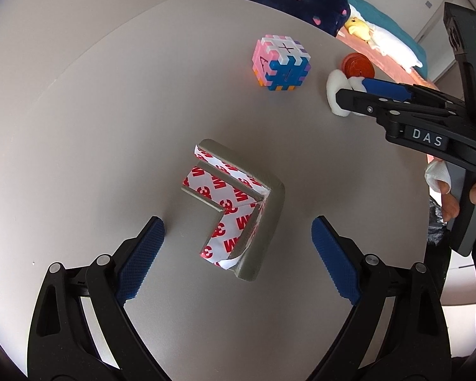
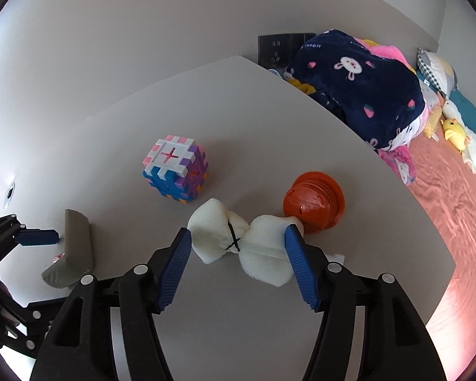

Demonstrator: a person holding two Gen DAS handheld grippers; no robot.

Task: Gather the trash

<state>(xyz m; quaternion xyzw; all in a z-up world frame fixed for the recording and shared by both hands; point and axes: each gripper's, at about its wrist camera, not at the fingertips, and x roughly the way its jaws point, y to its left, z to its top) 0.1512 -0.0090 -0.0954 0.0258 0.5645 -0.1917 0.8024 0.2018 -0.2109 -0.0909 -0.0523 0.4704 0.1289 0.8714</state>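
Right tongs (image 2: 238, 254) wide, straddling white foam wad (image 2: 241, 244), not pinching | left tongs (image 1: 238, 254) wide over corner guard (image 1: 238, 203) | advice: lower squarely, squeeze wad's tied waist, avoid orange cap (image 2: 314, 204)

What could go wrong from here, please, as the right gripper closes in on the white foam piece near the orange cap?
1. The right gripper straddles the white foam piece, which looks soft; closing may squash it or catch only one lobe.
2. The orange cap sits against the foam beside the right-hand finger and near the table edge; a nudge could knock it off.
3. The left gripper, open, could push the corner guard rather than grasp it.
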